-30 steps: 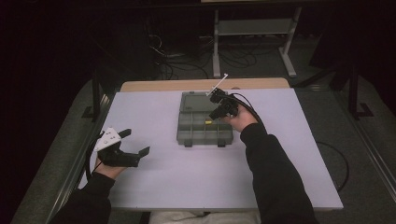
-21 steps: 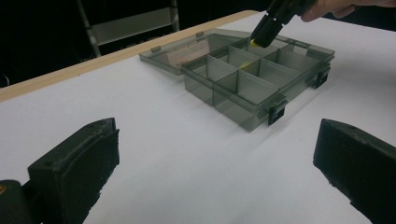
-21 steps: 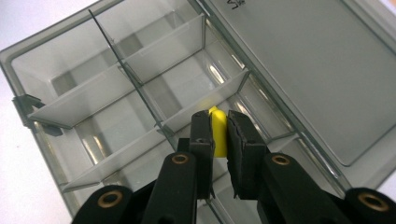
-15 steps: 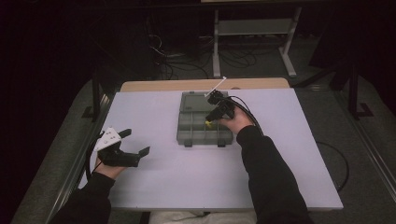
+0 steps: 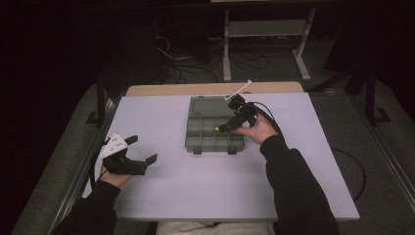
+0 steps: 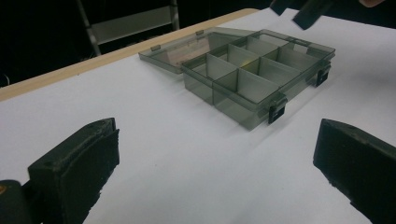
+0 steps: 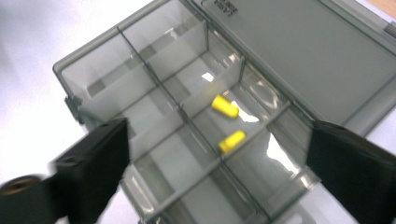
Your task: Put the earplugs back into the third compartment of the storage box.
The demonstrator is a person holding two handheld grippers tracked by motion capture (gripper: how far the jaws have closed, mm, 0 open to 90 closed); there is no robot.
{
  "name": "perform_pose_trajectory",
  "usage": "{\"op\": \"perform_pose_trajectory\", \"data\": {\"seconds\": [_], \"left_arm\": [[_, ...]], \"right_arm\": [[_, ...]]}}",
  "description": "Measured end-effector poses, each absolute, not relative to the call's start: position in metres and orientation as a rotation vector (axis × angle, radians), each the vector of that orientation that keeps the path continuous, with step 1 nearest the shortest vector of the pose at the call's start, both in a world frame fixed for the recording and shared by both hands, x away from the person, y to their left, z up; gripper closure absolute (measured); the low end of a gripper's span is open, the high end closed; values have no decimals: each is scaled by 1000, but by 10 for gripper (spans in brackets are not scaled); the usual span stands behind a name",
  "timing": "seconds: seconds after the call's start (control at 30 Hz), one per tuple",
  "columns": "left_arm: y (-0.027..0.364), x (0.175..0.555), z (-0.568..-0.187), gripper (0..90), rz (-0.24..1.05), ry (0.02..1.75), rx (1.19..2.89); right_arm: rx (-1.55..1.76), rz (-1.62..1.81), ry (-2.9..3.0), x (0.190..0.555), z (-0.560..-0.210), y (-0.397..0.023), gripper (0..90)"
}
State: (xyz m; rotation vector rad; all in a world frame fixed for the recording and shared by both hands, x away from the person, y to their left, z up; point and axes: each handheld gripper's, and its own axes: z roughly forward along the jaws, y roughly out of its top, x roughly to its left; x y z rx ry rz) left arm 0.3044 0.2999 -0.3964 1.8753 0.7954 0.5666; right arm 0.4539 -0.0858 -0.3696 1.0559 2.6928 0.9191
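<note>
While jaws gape | translucent grey organizer box [image 7: 163, 116] | two yellow cylindrical pieces [image 7: 225, 108]

Organizer box [image 5: 205, 139]: smoky grey, see-through plastic, split by dividers into small compartments; sits flat on the white counter [image 5: 161, 191], a little far of its middle.
Lid [image 5: 208, 105]: swung fully open, lying flat on the counter at the far side of the box, joined along that edge.
Latches [image 6: 276, 112]: two dark clips on the near wall, undone.
Yellow pieces [image 7: 225, 107] [image 7: 232, 140]: two small, capsule-like, lying loose and slightly apart in one middle compartment; they do not touch each other.
Other compartments: look bare.
</note>
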Motion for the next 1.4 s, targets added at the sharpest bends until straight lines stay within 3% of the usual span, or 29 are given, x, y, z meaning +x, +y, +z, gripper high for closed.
{"op": "perform_pose_trajectory", "data": {"seconds": [0.53,1.4], "left_arm": [[300,305,-396,0,566,796,1876],[299,304,-396,0,570,795,1877]], "right_arm": [[1055,1047,2591,423,-364,-124,0],[989,1338,2335,341,-381,-188,0]]}}
